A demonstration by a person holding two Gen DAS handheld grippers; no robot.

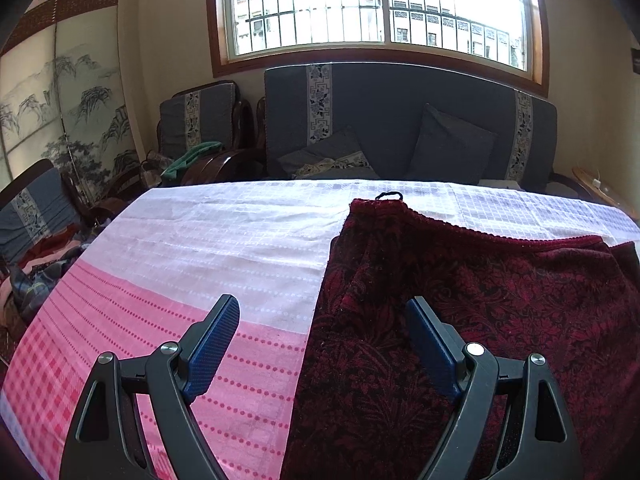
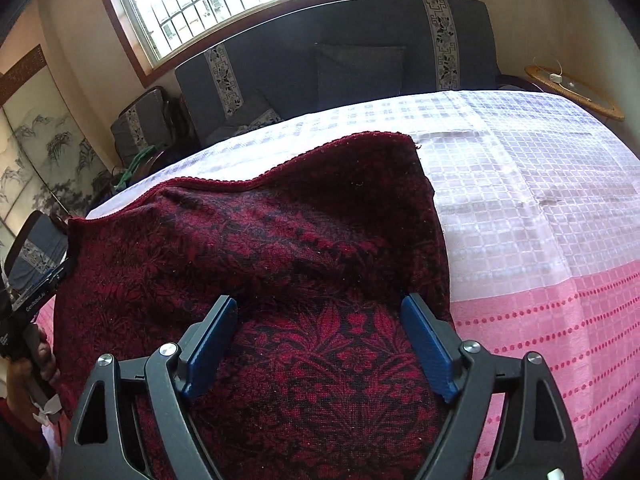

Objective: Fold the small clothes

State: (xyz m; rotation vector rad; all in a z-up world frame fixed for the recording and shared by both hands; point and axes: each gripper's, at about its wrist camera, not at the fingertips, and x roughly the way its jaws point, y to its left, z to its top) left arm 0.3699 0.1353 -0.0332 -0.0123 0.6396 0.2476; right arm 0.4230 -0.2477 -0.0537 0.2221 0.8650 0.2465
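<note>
Your left gripper [image 1: 322,336] hangs with its jaws spread wide and nothing between the pads. It sits over the garment's [image 1: 460,320] left edge: bare tablecloth [image 1: 208,240] lies under its left finger, the dark red knit under its right.

The garment lies spread on the table, ahead of and below both tools, its scalloped hem [image 1: 500,236] toward the far side.

Your right gripper [image 2: 318,336] is also released, jaws wide, hovering over the cloth near its right edge [image 2: 440,240]; the pads do not pinch any fabric.

You look to be between folds. Next, drop each tool to its own edge, pinch one layer, and lift both sides together.
</note>
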